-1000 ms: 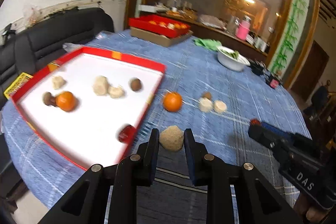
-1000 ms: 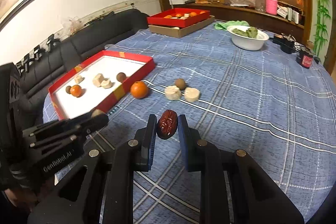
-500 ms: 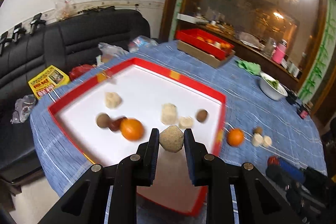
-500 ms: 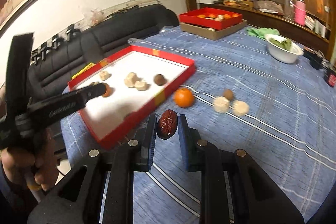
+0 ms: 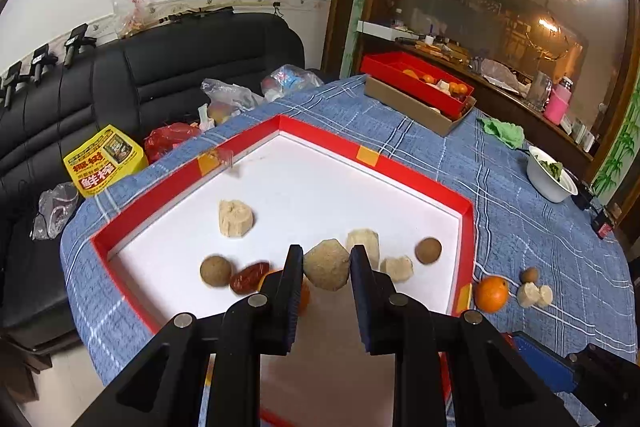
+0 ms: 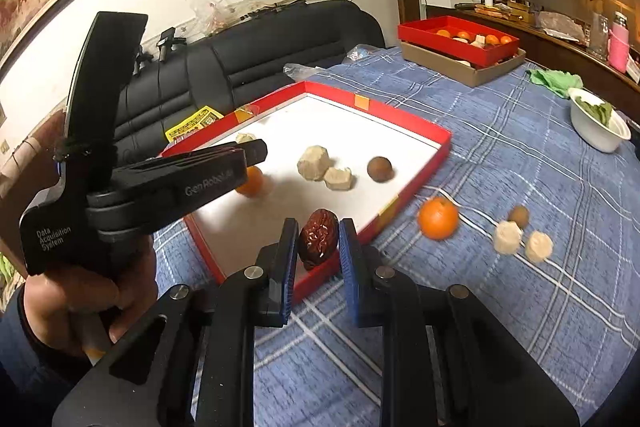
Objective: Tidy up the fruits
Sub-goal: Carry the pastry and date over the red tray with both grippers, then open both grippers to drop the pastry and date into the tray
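Your left gripper [image 5: 326,273] clamped on a tan faceted lump [image 5: 327,264] above the red-walled white tray [image 5: 408,169], your right gripper [image 6: 318,241] clamped on a wrinkled dark-red date [image 6: 317,237] over the tray's near wall.

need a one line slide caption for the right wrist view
Right gripper carries a red date toward the red tray while the left gripper hovers over it.

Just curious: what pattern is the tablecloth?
Blue tablecloth with white plaid lines; clearest in the right wrist view.
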Tool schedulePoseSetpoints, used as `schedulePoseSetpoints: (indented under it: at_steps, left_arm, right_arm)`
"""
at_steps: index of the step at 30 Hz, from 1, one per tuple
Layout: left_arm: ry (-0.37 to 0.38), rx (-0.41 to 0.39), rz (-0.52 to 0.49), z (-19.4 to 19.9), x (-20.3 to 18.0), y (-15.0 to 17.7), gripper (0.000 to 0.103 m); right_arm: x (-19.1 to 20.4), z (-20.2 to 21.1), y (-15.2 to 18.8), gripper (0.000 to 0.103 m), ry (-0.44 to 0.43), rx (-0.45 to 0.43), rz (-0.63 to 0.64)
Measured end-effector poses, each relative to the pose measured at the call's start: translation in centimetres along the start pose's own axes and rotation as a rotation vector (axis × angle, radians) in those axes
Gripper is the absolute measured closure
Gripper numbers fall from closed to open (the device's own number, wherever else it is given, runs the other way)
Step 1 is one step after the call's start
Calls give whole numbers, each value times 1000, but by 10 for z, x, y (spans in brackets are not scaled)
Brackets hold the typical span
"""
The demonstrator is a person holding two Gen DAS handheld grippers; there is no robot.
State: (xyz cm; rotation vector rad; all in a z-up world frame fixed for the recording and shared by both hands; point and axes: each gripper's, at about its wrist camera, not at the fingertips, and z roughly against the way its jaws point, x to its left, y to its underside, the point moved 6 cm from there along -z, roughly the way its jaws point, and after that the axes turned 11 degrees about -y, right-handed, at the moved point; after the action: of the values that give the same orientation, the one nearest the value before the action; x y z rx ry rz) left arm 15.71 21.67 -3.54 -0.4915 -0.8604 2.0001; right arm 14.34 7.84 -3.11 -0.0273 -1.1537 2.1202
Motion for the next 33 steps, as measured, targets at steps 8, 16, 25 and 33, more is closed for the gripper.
schedulePoseSetpoints:
  at_steps: [8, 16, 25, 33]
  left_arm:
    - [-34, 22, -18, -30, 8, -22, 80]
    - [-105, 62, -4, -55, 16, -33, 81]
    - [-168, 138, 49, -61, 31, -27, 39]
    - [-169, 109, 61, -28, 34, -17, 38]
  right_arm:
    - [-5, -32, -20, 83, 8, 17, -18]
    - [-10, -59, -25, 83, 34, 61, -19]
    - [-17, -62, -19, 27, 80, 105, -16]
    - [-15, -28, -13, 27, 88, 57, -5]
